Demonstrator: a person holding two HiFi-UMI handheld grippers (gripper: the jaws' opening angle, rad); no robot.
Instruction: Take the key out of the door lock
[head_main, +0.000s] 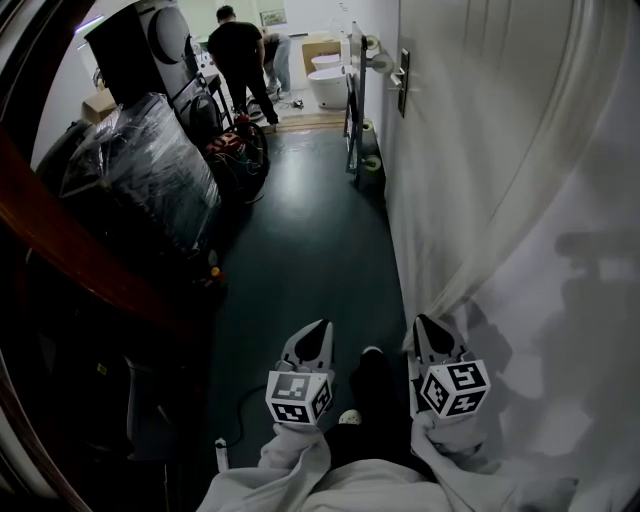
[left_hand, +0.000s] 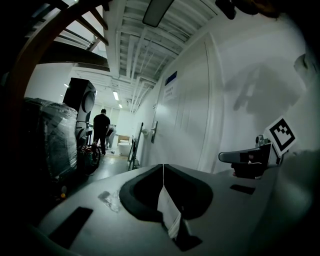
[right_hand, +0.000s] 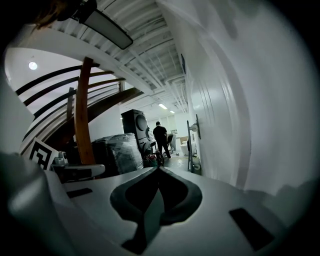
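A white door (head_main: 470, 150) runs along the right side of the corridor. Its handle plate (head_main: 401, 78) is far ahead, and I cannot make out a key at this distance. The handle (left_hand: 154, 131) also shows small in the left gripper view, and the handle (right_hand: 196, 127) shows in the right gripper view. My left gripper (head_main: 318, 330) and right gripper (head_main: 425, 325) are held side by side low in front of me, well short of the handle. Both are shut with nothing between the jaws: the left gripper (left_hand: 163, 166) and the right gripper (right_hand: 159, 168) each meet at the tip.
Plastic-wrapped bulky goods (head_main: 140, 170) and a dark wooden stair rail (head_main: 60, 240) line the left side. A person (head_main: 240, 55) stands at the far end by white fixtures (head_main: 328, 85). A frame (head_main: 352, 100) leans on the right wall. Dark floor (head_main: 300, 250) runs between.
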